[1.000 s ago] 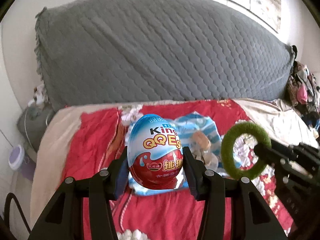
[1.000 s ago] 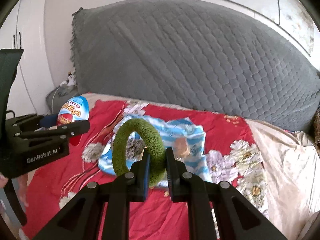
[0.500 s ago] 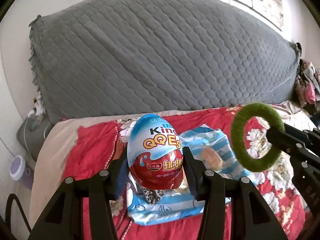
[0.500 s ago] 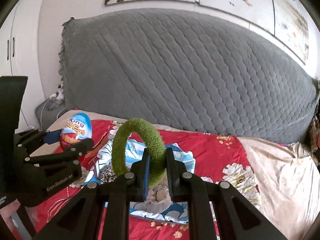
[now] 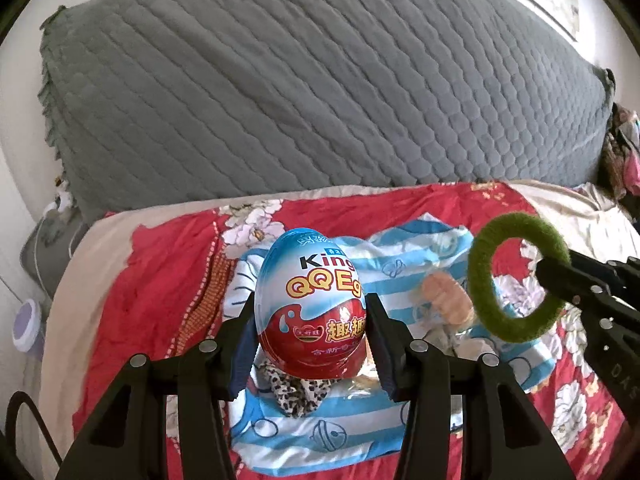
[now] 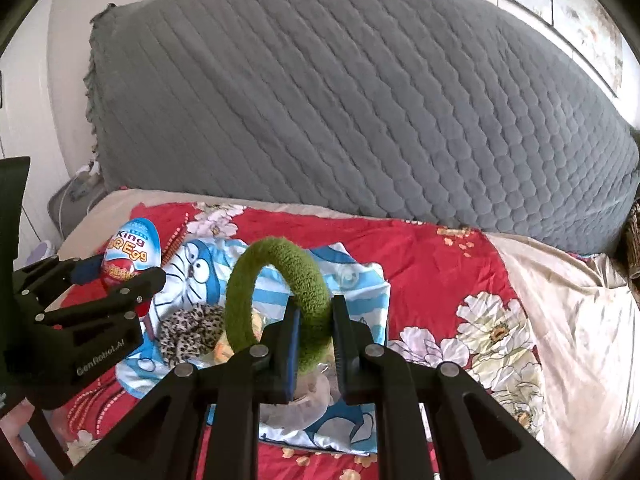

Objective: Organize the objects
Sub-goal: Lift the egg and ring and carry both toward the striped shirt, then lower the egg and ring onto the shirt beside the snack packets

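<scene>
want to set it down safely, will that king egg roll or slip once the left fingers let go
The egg is probably prone to rolling: rounded, with no flat base visible. Its glossy wrapper looks slippery, and the left gripper pinches only its curved sides. The soft, rumpled bedspread might cradle it.

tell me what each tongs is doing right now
Left tongs: shut on the blue-and-red foil toy egg.
Right tongs: shut on the fuzzy green fabric ring.

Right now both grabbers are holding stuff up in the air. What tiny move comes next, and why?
Probably lower the egg onto the blue striped cloth. The left hand-held gripper holds it above the cloth, where a leopard scrunchie already lies. The right hand-held gripper pinches the green ring and could follow.
</scene>
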`<state>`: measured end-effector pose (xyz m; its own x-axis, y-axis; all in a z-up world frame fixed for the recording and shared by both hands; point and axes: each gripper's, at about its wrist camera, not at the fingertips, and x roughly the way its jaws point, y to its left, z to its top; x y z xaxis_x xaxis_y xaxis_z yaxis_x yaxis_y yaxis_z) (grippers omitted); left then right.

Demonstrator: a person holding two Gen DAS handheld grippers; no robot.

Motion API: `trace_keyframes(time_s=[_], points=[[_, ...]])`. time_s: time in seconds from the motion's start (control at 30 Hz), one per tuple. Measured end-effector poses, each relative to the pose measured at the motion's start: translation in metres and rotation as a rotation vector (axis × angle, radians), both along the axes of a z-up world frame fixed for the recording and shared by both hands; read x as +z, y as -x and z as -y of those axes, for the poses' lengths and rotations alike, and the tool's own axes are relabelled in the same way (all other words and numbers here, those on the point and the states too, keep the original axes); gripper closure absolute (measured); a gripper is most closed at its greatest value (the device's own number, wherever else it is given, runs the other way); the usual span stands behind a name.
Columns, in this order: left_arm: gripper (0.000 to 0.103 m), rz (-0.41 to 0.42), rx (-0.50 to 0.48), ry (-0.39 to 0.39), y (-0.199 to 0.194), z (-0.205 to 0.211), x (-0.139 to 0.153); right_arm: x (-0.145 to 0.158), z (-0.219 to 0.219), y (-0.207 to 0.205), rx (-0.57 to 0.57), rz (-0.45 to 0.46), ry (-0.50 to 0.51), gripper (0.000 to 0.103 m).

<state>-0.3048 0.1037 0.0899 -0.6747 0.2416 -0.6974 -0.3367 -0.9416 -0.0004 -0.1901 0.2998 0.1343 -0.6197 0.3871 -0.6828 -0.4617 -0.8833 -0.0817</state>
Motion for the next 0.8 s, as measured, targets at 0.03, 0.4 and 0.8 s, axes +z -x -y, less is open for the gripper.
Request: trace_keyframes(time_s=[0.03, 0.4, 0.8], points=[[0.051, 0.011, -0.002, 0.001, 0.002, -0.002, -0.006, -0.005, -0.002, 0.002, 0.003, 0.008, 0.008, 0.088], [0.051, 0.064, -0.01, 0.04, 0.015, -0.012, -0.053, -0.062, -0.011, 0.03, 0.004, 0.101, 0.069, 0.088], [0.051, 0.087, -0.005, 0.067, 0.025, -0.012, -0.079, -0.097, -0.015, 0.056, -0.009, 0.165, 0.062, 0.088]])
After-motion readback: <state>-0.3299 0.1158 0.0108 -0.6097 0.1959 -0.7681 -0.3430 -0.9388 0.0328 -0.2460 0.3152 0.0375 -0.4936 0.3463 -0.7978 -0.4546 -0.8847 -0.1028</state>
